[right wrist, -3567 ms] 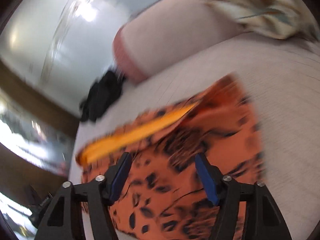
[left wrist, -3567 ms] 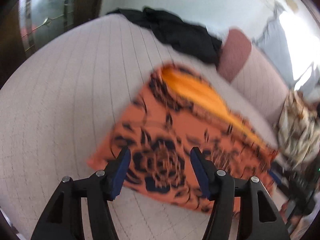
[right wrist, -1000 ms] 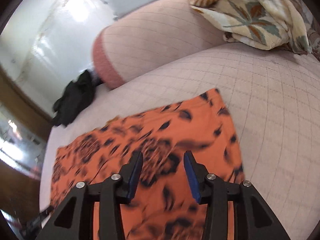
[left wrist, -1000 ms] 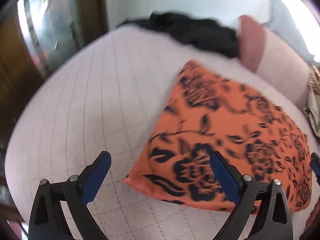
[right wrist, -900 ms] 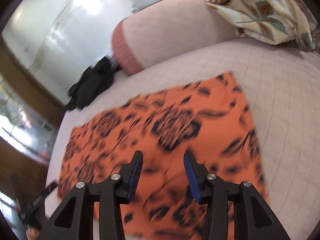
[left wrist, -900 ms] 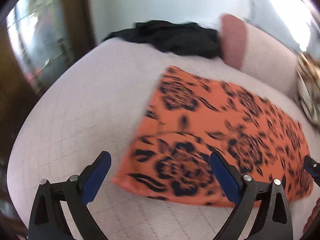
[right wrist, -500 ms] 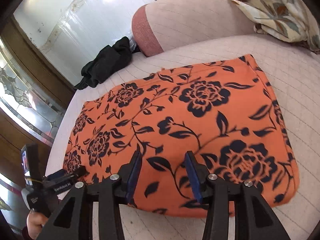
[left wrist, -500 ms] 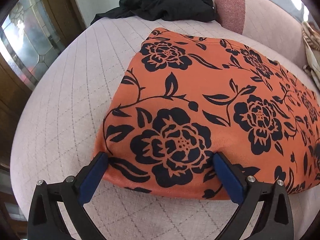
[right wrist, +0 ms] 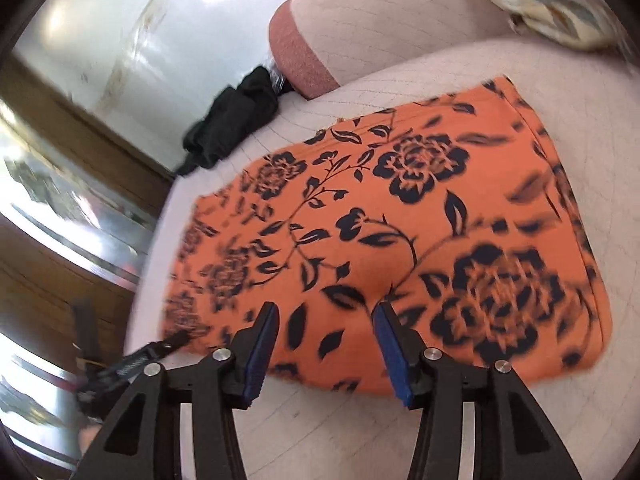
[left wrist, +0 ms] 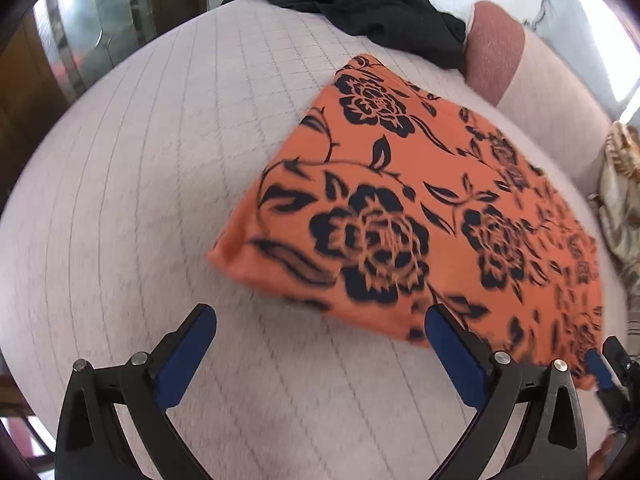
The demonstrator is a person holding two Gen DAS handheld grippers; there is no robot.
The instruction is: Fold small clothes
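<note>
Orange floral garment [left wrist: 420, 208] lay folded flat mid-cushion [left wrist: 160, 160]. Left gripper [left wrist: 320, 344] spread wide, empty, at garment's near corner. Right gripper [right wrist: 326, 344] jaws opening, nothing pinched, over near edge.

One orange cloth [left wrist: 420, 208] with black flowers is lying flat at the middle of the sofa [left wrist: 160, 160]. One black garment [left wrist: 368, 8] is sitting bunched at 12 o'clock in the left wrist view. One patterned throw [right wrist: 548, 4] is showing at 1 o'clock in the right wrist view. One pink bolster [right wrist: 300, 52] is lying at 12 o'clock there. Two grippers are showing: the left gripper [left wrist: 320, 352], gaping wide, and the right gripper [right wrist: 326, 344], whose jaws are opening over the cloth edge without pinching it.
</note>
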